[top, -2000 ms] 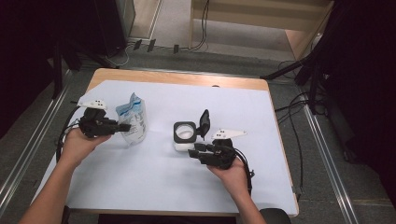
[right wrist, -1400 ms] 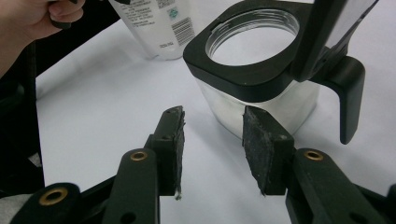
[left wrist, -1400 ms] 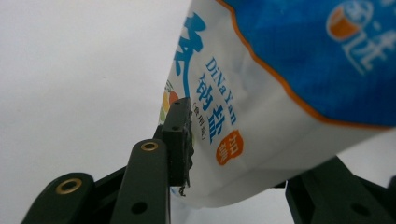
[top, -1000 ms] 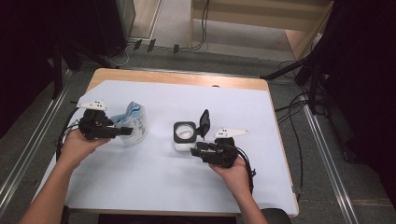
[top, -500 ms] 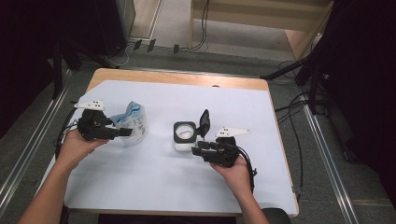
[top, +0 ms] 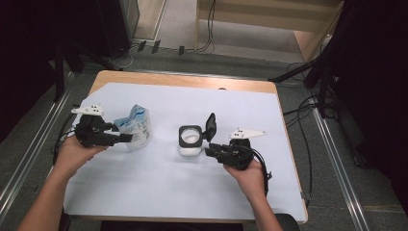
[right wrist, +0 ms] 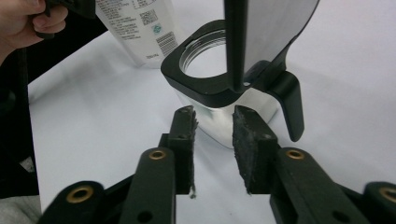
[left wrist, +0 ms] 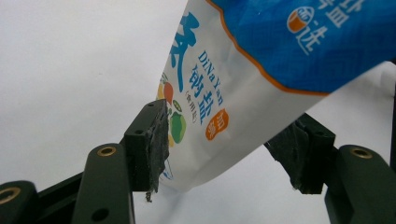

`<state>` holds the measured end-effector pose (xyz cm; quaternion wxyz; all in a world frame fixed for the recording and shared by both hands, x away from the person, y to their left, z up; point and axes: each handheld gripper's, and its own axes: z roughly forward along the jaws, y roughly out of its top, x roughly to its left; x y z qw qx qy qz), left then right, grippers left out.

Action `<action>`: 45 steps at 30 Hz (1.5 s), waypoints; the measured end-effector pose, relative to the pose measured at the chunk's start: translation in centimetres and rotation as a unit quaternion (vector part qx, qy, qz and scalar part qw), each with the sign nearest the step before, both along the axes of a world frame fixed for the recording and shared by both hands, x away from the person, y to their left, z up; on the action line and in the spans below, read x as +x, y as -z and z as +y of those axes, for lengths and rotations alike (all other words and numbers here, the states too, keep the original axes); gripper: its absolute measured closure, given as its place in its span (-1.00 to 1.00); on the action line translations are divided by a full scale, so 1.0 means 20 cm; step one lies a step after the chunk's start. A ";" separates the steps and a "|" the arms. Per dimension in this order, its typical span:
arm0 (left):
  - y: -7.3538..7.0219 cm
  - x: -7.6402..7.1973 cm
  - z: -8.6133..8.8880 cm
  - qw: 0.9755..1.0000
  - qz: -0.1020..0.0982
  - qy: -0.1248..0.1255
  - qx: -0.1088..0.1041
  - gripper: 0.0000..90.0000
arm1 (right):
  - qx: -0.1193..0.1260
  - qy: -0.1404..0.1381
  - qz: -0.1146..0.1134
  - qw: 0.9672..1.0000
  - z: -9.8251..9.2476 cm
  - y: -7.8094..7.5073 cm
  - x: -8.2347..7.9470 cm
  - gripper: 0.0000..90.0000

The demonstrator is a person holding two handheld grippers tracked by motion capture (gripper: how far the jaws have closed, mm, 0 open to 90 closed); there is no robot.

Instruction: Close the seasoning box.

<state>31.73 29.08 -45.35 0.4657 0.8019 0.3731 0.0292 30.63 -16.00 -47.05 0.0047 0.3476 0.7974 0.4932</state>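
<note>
White-covered wooden surface point(top: 159, 192) nearest, grey floor, cables and dark stands beyond. Forearms in from the bottom edge. Left tool point(top: 126, 138) level, pointing right, jaws just widening, one pad point(left wrist: 156, 140) touching the salt bag point(top: 134, 126), the other clear: open astride its lower corner. Right tool point(top: 209, 151) pointing left, jaws just narrowing, empty, just short of the open-lidded jar point(top: 190, 140).
</note>
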 end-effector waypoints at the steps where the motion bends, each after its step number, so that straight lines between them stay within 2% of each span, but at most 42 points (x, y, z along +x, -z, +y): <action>1: 0.00 -0.01 0.00 1.000 0.001 -0.001 0.001 -0.12 | -0.005 -0.002 0.000 1.000 -0.01 0.00 0.00 0.68; 3: 0.01 -0.02 0.01 1.000 0.000 -0.002 0.005 -0.12 | -0.010 -0.004 0.000 1.000 -0.02 0.00 0.01 0.74; 6: 0.02 -0.03 0.02 1.000 0.005 -0.005 0.009 -0.13 | -0.017 0.005 0.011 1.000 -0.05 0.01 0.04 0.93; 8: 0.03 -0.04 0.03 1.000 0.006 -0.005 0.005 -0.14 | -0.022 0.014 0.017 1.000 -0.07 0.01 0.06 1.00; 12: 0.04 -0.05 0.04 1.000 0.009 -0.006 0.007 -0.14 | -0.017 0.025 0.015 0.999 -0.09 -0.01 0.10 1.00; 17: 0.06 -0.06 0.05 1.000 0.011 0.002 0.013 -0.14 | 0.004 0.044 0.019 0.999 -0.11 -0.05 0.16 1.00; 20: 0.07 -0.07 0.05 1.000 0.012 -0.001 0.026 -0.16 | 0.006 0.045 0.014 0.999 -0.11 -0.08 0.20 1.00; 27: 0.10 -0.08 0.05 0.999 0.018 -0.003 0.026 -0.16 | 0.004 0.042 0.017 0.999 -0.07 -0.10 0.29 1.00; 32: 0.12 -0.10 0.07 0.999 0.017 -0.008 0.029 -0.16 | 0.007 0.041 0.018 0.999 -0.04 -0.11 0.32 1.00; 33: 0.13 -0.11 0.08 1.000 0.013 -0.012 0.025 -0.16 | 0.010 0.041 0.016 0.999 -0.04 -0.12 0.32 1.00; 38: 0.14 -0.11 0.09 0.999 0.022 -0.017 0.020 -0.16 | 0.015 0.038 0.015 0.999 -0.01 -0.12 0.33 1.00; 40: 0.14 -0.11 0.10 1.000 0.014 -0.019 0.020 -0.15 | 0.011 0.039 0.013 0.999 0.00 -0.13 0.33 1.00; 45: 0.14 -0.12 0.11 1.000 0.009 -0.025 0.016 -0.15 | 0.019 0.041 0.017 0.999 0.00 -0.13 0.35 1.00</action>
